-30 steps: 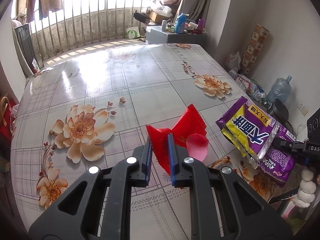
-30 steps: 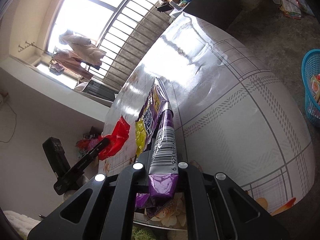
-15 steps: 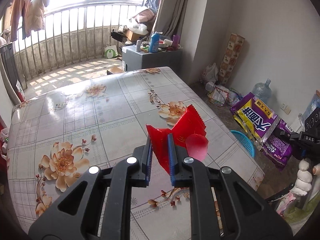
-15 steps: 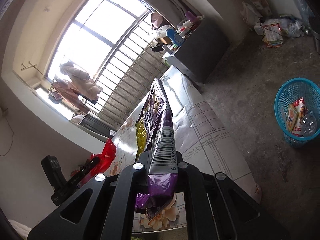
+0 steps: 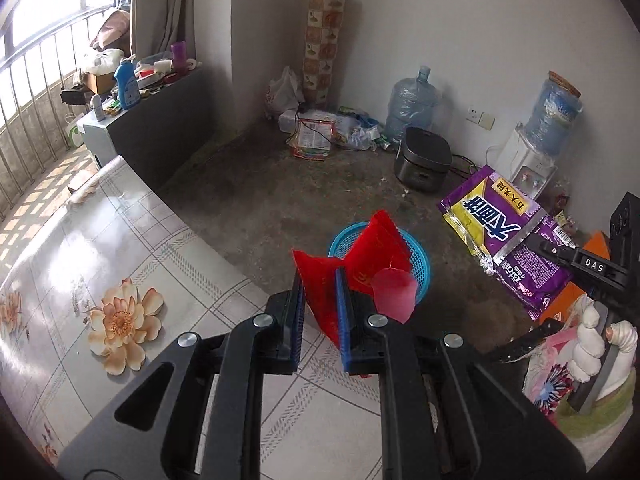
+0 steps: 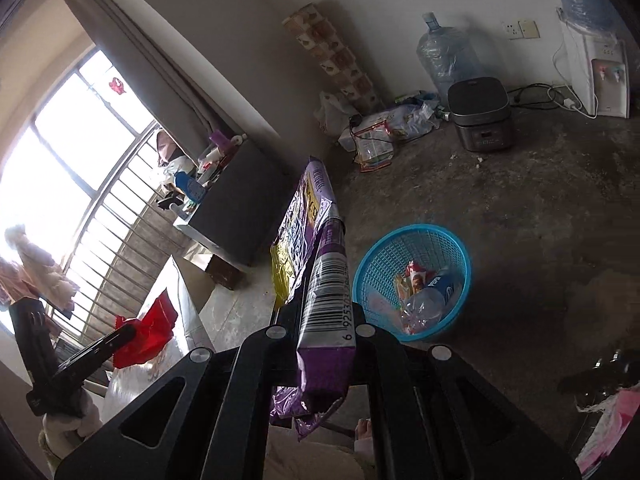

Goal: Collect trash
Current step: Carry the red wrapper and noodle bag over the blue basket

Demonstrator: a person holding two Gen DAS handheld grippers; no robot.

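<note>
Beside the floral-tiled surface (image 5: 120, 280), a blue basket (image 6: 416, 276) sits on the concrete floor (image 6: 540, 220). Above it, the left hand-held gripper (image 5: 320, 280) pinches a red wrapper (image 5: 360, 264), and the right hand-held gripper (image 6: 320, 312) is clamped on a purple packet (image 6: 324, 300).

The table (image 5: 120, 264) fills the lower left of the left wrist view; the basket (image 5: 424, 268) stands on the floor (image 5: 280, 184) beyond its edge, behind the wrapper (image 5: 320, 300). Right of the basket hangs the bag (image 5: 500, 232). A cooker (image 5: 422, 158) sits farther back near the wall, a jug (image 5: 410, 106) behind it, a dispenser (image 5: 528, 160) to its right. In the basket lies a bottle (image 6: 428, 296)
</note>
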